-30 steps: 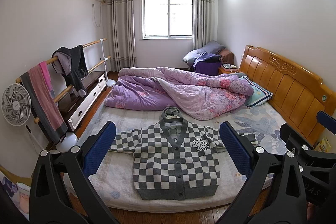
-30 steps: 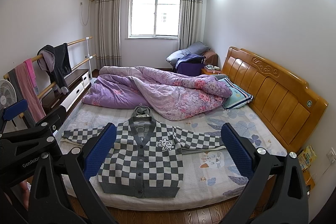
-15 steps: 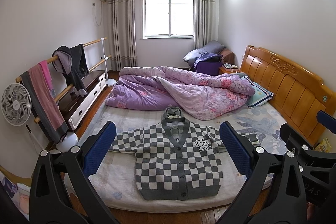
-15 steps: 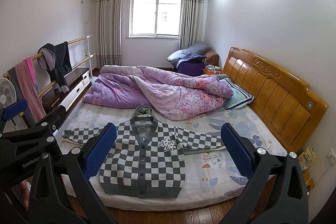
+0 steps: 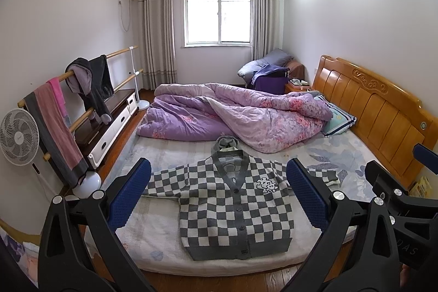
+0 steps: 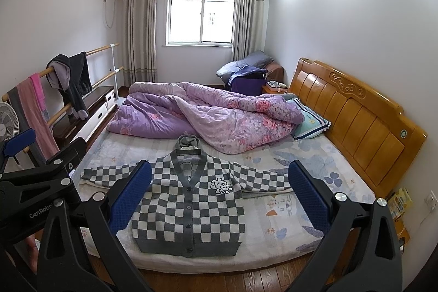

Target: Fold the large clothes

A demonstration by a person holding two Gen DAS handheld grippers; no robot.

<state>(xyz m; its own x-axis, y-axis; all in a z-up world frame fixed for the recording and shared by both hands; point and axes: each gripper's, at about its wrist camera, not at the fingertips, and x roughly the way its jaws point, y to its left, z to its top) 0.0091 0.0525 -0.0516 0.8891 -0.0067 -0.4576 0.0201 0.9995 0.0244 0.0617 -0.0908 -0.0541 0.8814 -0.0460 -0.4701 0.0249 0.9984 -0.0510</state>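
Observation:
A grey-and-white checkered cardigan [image 5: 235,210] lies flat and face up on the bed [image 5: 153,237], sleeves spread to both sides, hem toward me. It also shows in the right wrist view [image 6: 189,207]. My left gripper [image 5: 219,193] is open and empty, held in the air well short of the bed's near edge. My right gripper [image 6: 219,196] is open and empty too, at about the same distance. The right gripper's body shows at the right edge of the left wrist view [image 5: 405,204].
A crumpled purple quilt [image 5: 235,114] covers the far half of the bed. A wooden headboard [image 5: 383,111] runs along the right. A clothes rail with hanging garments [image 5: 68,106], a low cabinet [image 5: 109,125] and a fan [image 5: 17,138] stand at the left. Wooden floor [image 6: 246,281] lies below.
Both grippers have drifted slightly, so the cardigan sits a little further right in each view. Both jaws stay open.

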